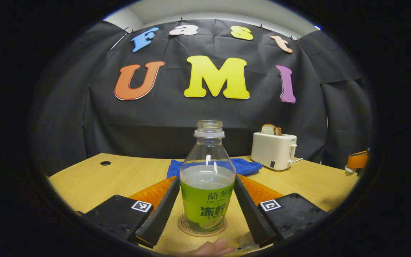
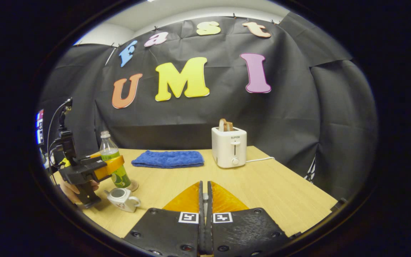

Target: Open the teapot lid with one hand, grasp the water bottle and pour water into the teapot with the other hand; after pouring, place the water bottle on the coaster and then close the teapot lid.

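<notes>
- Left gripper (image 1: 207, 205) fingers stand spread on both sides of the water bottle (image 1: 207, 192), which stands upright on the coaster (image 1: 202, 228).
- Right gripper (image 2: 204, 210) fingers are pressed together, holding nothing.
- Teapot (image 2: 121, 199) sits open-topped near the bottle.

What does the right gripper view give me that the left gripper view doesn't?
Right gripper view alone: the teapot, lid off, beside the bottle, and the right gripper, shut on nothing. Left gripper view alone: the bottle's water level, and the left gripper open around the bottle without touching. Both: water bottle standing on the coaster, blue towel, toaster.
</notes>
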{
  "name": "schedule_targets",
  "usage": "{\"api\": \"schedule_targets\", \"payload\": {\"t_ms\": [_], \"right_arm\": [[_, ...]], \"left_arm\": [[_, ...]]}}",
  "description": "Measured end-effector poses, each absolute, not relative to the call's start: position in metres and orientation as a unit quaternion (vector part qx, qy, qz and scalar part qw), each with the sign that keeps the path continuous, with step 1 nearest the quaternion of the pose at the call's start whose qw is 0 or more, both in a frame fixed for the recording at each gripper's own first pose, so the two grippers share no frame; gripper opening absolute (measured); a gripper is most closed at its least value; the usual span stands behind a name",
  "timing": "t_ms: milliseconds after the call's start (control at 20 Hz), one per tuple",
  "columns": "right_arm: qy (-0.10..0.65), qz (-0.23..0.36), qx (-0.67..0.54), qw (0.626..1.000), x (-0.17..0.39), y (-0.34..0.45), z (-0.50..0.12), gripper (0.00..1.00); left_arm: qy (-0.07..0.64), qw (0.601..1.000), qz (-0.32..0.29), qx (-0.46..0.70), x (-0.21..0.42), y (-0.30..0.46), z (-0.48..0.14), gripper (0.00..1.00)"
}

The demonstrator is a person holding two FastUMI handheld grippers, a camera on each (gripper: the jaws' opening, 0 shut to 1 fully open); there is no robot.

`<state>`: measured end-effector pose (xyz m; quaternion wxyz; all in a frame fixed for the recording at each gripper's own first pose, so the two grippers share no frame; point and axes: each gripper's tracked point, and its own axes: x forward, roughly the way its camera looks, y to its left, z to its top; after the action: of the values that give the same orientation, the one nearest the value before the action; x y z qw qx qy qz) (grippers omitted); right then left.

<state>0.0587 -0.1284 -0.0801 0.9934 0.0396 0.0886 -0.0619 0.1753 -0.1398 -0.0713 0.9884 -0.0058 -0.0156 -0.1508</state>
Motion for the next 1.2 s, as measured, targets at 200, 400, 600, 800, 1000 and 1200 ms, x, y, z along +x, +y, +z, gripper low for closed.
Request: {"api": "schedule_targets", "payload": {"t_ms": [200,400,600,800,1000,1200], "right_arm": [[0.085,-0.06,0.036,0.994,0.057,-0.124,-0.079,0.0],[0.083,-0.051,0.024,0.995,0.059,-0.111,-0.081,0.0],[0.086,-0.031,0.005,0.996,0.058,-0.085,-0.084,0.0],[0.081,0.005,-0.006,0.997,0.054,-0.049,-0.081,0.0],[0.065,0.044,0.005,0.997,0.054,-0.009,-0.073,0.0],[0.065,0.093,0.012,0.993,0.06,0.037,-0.066,0.0]], "left_arm": [[-0.017,0.989,-0.145,-0.014,0.168,-0.133,-0.069,0.99],[-0.036,0.99,-0.137,-0.007,0.148,-0.119,-0.06,0.99],[-0.054,0.988,-0.145,-0.003,0.125,-0.106,-0.055,0.99],[-0.055,0.989,-0.136,-0.019,0.105,-0.08,-0.057,0.99],[-0.042,0.996,-0.077,-0.012,0.082,-0.028,-0.064,0.99],[-0.029,0.999,-0.012,0.019,0.054,0.016,-0.058,0.99]]}}
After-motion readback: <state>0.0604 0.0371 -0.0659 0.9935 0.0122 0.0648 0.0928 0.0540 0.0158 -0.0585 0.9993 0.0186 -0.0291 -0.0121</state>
